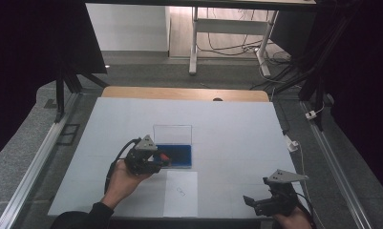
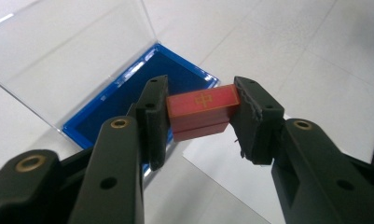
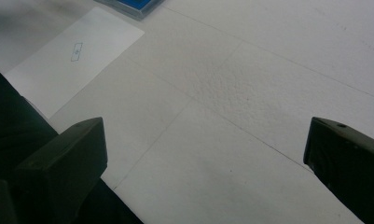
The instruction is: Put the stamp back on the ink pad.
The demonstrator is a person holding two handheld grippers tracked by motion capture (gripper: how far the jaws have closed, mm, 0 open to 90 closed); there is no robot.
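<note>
A small red block [image 2: 201, 114] with a gold mark on its top face sits clamped between the two black jaws of my left gripper [image 2: 201, 116], which is shut on it. In the high view that gripper [image 1: 161, 160] hovers at the left front edge of a blue-lined case [image 1: 179, 153] whose clear lid [image 1: 172, 134] stands upright behind it. The same blue case [image 2: 128, 93] lies just beyond the block in the left gripper view. My right gripper [image 1: 256, 204] rests near the table's front right, its jaws wide apart over bare white surface [image 3: 231, 121], nothing between them.
A white paper sheet [image 1: 181, 193] with a small drawn rectangle [image 3: 76, 51] lies in front of the case. The white table cover [image 1: 227, 129] ends in a wooden edge at the back. Metal rails run along both sides; desk legs and cables stand beyond.
</note>
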